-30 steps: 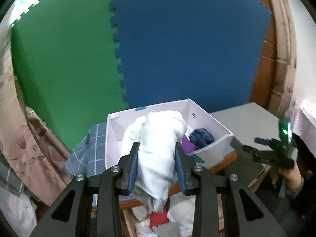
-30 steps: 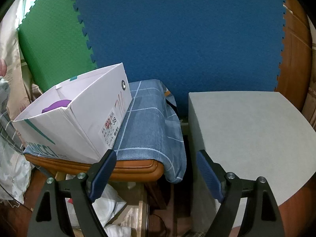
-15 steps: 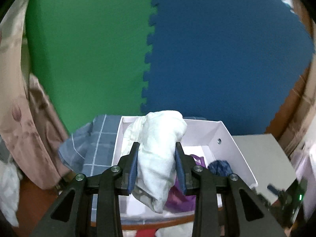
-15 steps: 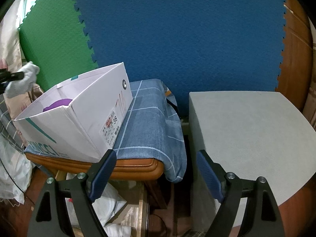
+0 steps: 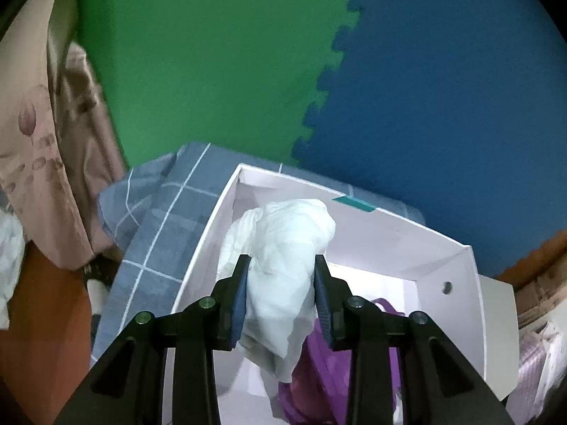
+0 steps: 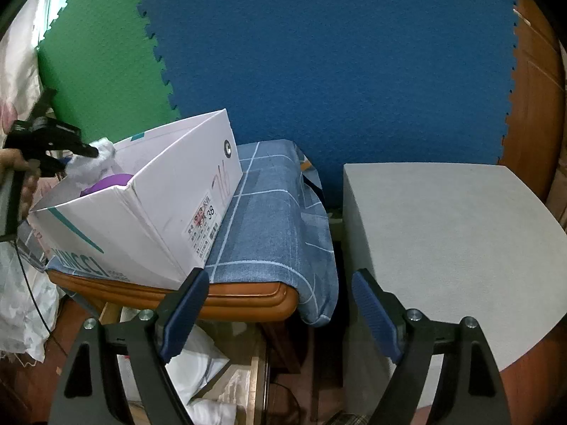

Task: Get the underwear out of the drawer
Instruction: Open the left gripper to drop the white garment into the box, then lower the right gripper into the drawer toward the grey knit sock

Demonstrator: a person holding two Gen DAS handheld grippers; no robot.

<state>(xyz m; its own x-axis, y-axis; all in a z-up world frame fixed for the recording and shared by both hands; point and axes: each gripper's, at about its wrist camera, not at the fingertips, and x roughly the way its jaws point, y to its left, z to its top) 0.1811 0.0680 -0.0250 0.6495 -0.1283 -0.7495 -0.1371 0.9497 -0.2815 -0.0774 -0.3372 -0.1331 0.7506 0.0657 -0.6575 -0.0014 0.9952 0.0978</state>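
The left gripper [image 5: 280, 297] is seen pointed steeply downward, its 2 blue pads pressed against a bunched white garment [image 5: 283, 248] clamped between them. From the right wrist view, the same gripper [image 6: 92, 152] is seen at the far left, carried by a hand [image 6: 14, 166] only partly visible. The right gripper [image 6: 276, 315] is angled downward, its 2 jaws spread wide with nothing held between them.

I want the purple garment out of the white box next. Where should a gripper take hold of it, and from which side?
Probably grip the raised purple fold that bunches up near the end wall of the white box, coming straight down through the open top, since walls close off every side. The left gripper holds the white garment above it; the open right gripper is free.
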